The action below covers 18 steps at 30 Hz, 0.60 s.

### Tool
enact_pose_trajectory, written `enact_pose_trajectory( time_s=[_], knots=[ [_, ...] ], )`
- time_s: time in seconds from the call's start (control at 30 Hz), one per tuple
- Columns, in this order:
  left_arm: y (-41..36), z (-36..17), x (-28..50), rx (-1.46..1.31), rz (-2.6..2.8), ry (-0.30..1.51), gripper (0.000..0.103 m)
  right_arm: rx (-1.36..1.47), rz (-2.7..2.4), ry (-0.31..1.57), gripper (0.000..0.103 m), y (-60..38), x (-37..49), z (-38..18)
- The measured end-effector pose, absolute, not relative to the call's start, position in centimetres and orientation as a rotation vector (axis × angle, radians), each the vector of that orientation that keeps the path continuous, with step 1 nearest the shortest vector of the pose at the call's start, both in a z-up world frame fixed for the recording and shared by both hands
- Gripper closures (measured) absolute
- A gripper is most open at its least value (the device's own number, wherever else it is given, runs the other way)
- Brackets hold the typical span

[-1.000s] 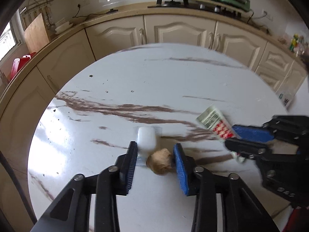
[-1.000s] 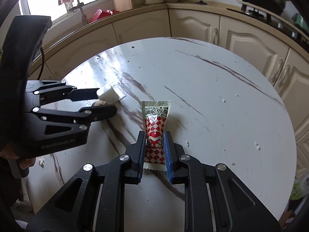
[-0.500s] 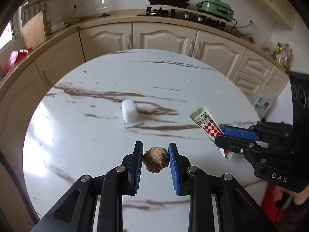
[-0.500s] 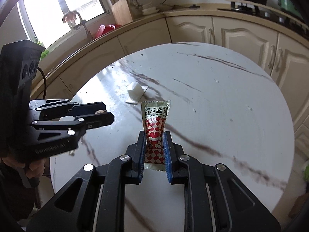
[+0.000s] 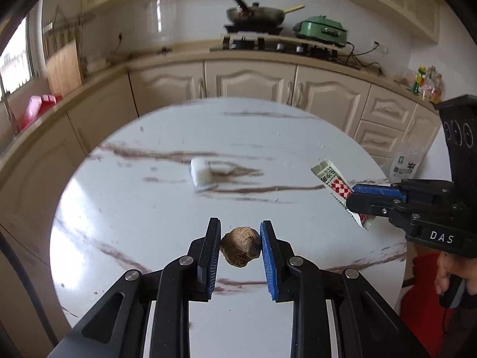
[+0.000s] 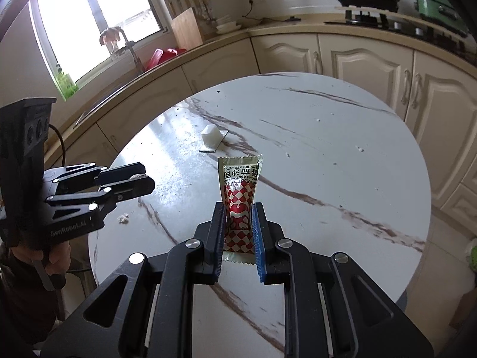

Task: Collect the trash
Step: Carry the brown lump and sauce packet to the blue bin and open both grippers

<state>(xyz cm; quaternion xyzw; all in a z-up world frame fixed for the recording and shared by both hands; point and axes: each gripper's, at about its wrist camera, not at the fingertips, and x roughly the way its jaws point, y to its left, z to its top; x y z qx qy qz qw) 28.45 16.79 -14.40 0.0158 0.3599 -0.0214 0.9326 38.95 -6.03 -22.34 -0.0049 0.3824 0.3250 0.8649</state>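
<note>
My left gripper (image 5: 240, 234) is shut on a crumpled brown paper ball (image 5: 240, 250), held above the round marble table (image 5: 149, 223). My right gripper (image 6: 238, 217) is shut on a red-and-white checked sauce packet (image 6: 239, 200) that sticks up between the blue pads. In the left wrist view the same packet (image 5: 334, 180) pokes out of the right gripper (image 5: 351, 197) at the right. The left gripper (image 6: 146, 180) shows at the left of the right wrist view. A small white plastic cup (image 5: 201, 173) lies on its side mid-table, also seen as the white cup (image 6: 212, 135).
A small white crumb (image 6: 122, 217) lies near the table's left edge. Cream cabinets (image 5: 250, 82) curve behind the table, with a wok (image 5: 255, 15) and a green cooker (image 5: 323, 29) on the counter. A red bin (image 5: 423, 286) stands below the table's right edge, beside a hand (image 5: 447, 271).
Both grippers have drawn back and risen from the table, each keeping its piece of trash. The white cup stays on the table, farther off than before.
</note>
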Motion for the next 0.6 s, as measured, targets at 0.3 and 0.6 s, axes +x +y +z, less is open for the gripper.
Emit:
enact_pose_trajectory(
  time_s=[0.3, 0.6],
  knots=[
    [9.4, -13.1, 27.6, 0.070, -0.152, 0.671, 0.080, 0.070, 0.628, 0.732, 0.086, -12.8, 36.3, -20.8],
    [-5.3, -14.5, 30.3, 0.116, -0.399, 0.717, 0.080, 0.202, 0.417, 0.685, 0.086, -27.2, 32.2, -21.5]
  ],
)
